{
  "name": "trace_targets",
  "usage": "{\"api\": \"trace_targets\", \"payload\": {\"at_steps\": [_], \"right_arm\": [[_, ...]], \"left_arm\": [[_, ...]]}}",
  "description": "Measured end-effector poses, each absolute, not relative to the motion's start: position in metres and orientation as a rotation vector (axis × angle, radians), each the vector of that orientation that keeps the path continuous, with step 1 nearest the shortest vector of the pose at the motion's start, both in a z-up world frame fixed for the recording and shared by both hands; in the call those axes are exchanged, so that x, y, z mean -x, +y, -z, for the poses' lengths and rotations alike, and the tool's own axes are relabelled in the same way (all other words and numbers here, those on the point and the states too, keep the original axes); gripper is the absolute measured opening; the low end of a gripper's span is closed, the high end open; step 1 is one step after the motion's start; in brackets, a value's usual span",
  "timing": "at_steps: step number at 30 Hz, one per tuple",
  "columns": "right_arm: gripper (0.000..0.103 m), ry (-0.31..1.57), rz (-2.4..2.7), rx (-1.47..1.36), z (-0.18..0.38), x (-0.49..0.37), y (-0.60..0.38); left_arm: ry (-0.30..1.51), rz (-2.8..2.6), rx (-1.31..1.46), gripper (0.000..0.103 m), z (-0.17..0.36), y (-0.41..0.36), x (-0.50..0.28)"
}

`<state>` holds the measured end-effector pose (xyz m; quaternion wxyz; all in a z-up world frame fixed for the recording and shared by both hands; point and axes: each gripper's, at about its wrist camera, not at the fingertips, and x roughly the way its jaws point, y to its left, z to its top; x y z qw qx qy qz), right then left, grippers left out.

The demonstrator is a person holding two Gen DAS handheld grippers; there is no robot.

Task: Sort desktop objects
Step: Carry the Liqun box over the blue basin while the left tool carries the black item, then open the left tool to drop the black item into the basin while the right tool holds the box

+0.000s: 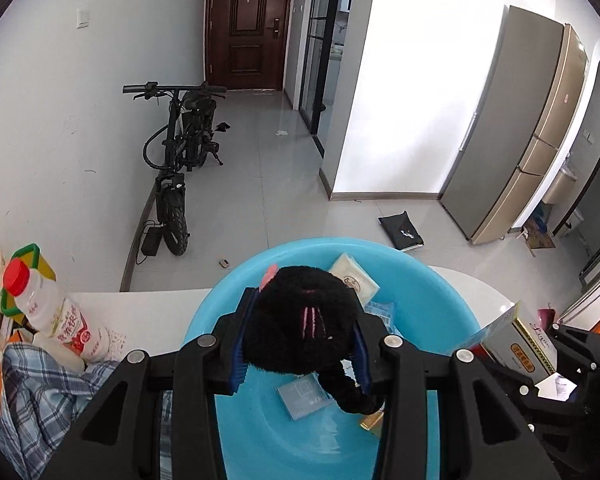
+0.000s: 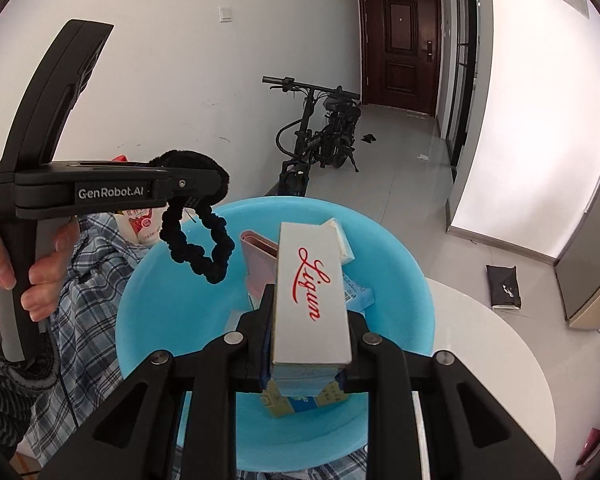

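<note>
Left gripper [image 1: 300,344]: pinching the black plush toy [image 1: 300,320] between blue-padded fingers [image 1: 240,344], holding it above the blue basin [image 1: 208,320].
Plush toy cord: dangling as a black scrunchie-like loop [image 2: 200,246] over the basin's left side, seen from the right wrist view.
Right gripper [image 2: 310,344]: clamping the white "Liqun" box [image 2: 312,292] between its fingers, holding it over the basin's middle.
Left hand [image 2: 16,264]: gripping the left gripper's handle, at the left edge of the right wrist view.
Basin contents: lying in the bottom, a small blue-grey card [image 1: 304,396]; resting nearer the far wall, a white tissue pack [image 1: 354,280] and a pink case [image 2: 260,256].
Basin placement: sitting on the white tabletop [image 2: 480,344], touching the plaid cloth [image 2: 84,264] on its left.
Beside the basin: standing left of it, a red-capped bottle [image 1: 32,296].
Floor beyond: parking against the wall, a black bike [image 1: 180,152]; lying near the fridge, a black bag [image 1: 400,230].
</note>
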<state>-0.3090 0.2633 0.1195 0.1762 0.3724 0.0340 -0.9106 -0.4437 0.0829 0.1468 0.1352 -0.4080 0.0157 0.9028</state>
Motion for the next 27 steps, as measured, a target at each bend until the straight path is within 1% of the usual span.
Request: {"api": "trace_targets", "payload": {"at_steps": [2,5,9,12,16,20,24,27], "right_arm": [[0.021,0.091,2.578,-1.073,-0.119,0.321,0.265],[0.021,0.092,2.581,-1.101,-0.116,0.338,0.267],[0.021,0.085,2.582,-1.142,-0.106,0.353,0.27],[0.021,0.078,2.576,-1.174,-0.096,0.362,0.273],[0.021,0.087,2.565,-1.215,-0.087,0.37,0.276],[0.021,0.127,2.546,-1.246,-0.085,0.375,0.28],[0.021,0.112,2.523,-1.273,-0.083,0.381,0.286],[0.021,0.118,2.522,-1.28,-0.08,0.384,0.285]], "left_arm": [[0.063,-2.626,1.201,0.043,-0.143,0.087,0.457],[0.034,-2.638,1.222,0.043,-0.14,0.089,0.474],[0.102,-2.704,1.181,0.043,-0.135,0.1,0.488],[0.11,-2.664,1.205,0.043,-0.126,0.109,0.499],[0.21,-2.599,1.229,0.043,-0.114,0.129,0.512],[0.354,-2.605,1.192,0.043,-0.116,0.144,0.522],[0.27,-2.569,1.279,0.043,-0.106,0.145,0.534],[0.281,-2.547,1.293,0.043,-0.094,0.151,0.534]]}}
